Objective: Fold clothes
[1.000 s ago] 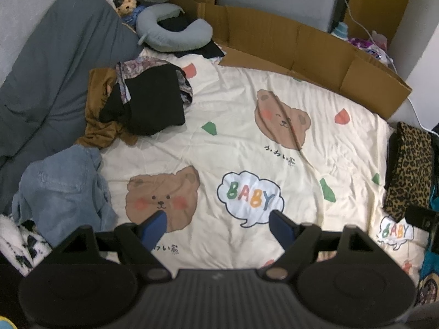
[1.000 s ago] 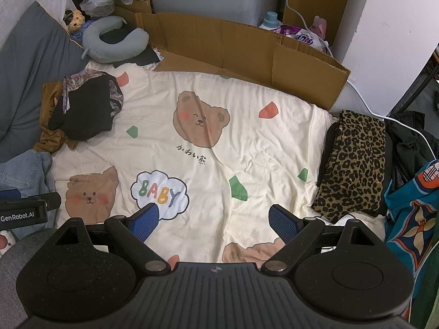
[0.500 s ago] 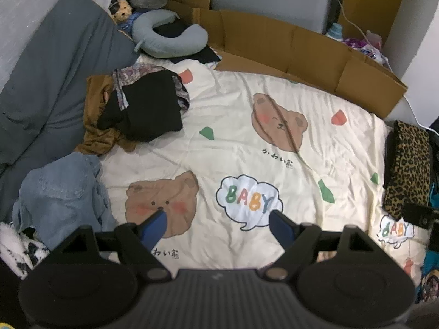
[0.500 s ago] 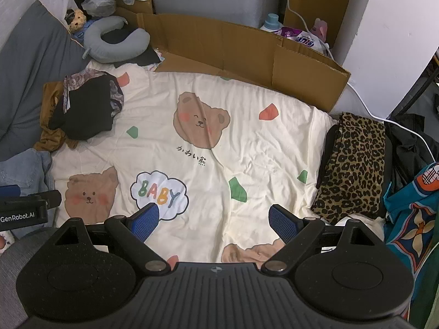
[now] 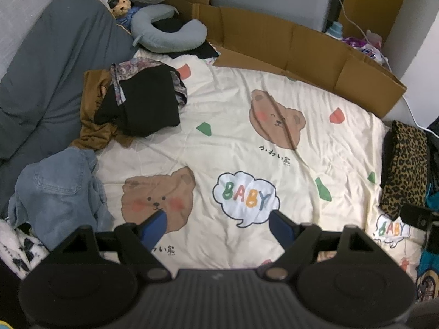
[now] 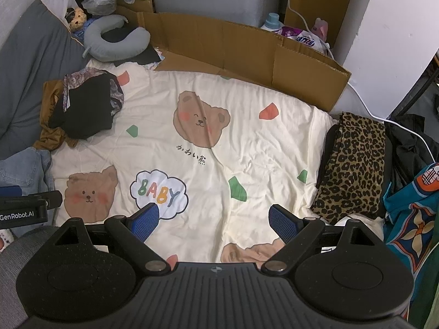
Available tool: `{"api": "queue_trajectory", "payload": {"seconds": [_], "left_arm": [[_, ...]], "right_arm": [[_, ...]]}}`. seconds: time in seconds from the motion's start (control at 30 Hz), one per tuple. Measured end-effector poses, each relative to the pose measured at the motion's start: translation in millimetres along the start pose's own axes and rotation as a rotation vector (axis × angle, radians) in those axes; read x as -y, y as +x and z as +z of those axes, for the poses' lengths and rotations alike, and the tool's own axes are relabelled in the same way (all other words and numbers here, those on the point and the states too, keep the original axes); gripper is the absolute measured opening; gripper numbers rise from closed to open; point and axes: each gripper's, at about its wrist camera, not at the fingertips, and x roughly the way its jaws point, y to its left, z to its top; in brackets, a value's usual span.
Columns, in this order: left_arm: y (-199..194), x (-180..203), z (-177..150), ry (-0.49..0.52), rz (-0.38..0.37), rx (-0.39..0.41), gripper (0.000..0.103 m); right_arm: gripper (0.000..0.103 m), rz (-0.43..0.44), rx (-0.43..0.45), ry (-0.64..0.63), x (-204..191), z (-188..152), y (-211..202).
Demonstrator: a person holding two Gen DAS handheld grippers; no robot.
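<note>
A cream bear-print sheet (image 5: pixel 241 142) (image 6: pixel 247 142) covers the bed. On its left lie a black garment (image 5: pixel 145 104) (image 6: pixel 85 112) over a brown one (image 5: pixel 93 126), and below them a crumpled denim piece (image 5: pixel 57 189) (image 6: pixel 24 170). A folded leopard-print garment (image 5: pixel 406 164) (image 6: pixel 354 164) rests at the right edge. My left gripper (image 5: pixel 218 226) hovers open over the sheet's near part with nothing between its blue pads. My right gripper (image 6: pixel 214 220) also stands open and empty above the sheet, and the left gripper's body (image 6: pixel 24 205) shows at its left.
A grey pillow (image 5: pixel 46 63) and a grey neck cushion (image 5: pixel 167 31) lie at the far left. A flattened cardboard box (image 6: pixel 247 52) borders the back of the bed. Dark and teal patterned clothes (image 6: pixel 411 219) pile at the right. A white cable (image 6: pixel 384 118) runs along the wall.
The left wrist view has shifted slightly, showing more of the far side of the bed. The right gripper has not moved, and both grippers stay open.
</note>
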Motion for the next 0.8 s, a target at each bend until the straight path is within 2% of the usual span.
{"api": "queue_trajectory", "payload": {"seconds": [0.8], "left_arm": [[0.0, 0.9, 6.1, -0.012, -0.006, -0.012, 0.083]], "right_arm": [[0.091, 0.001, 0.001, -0.010, -1.4, -0.8, -1.0]]}}
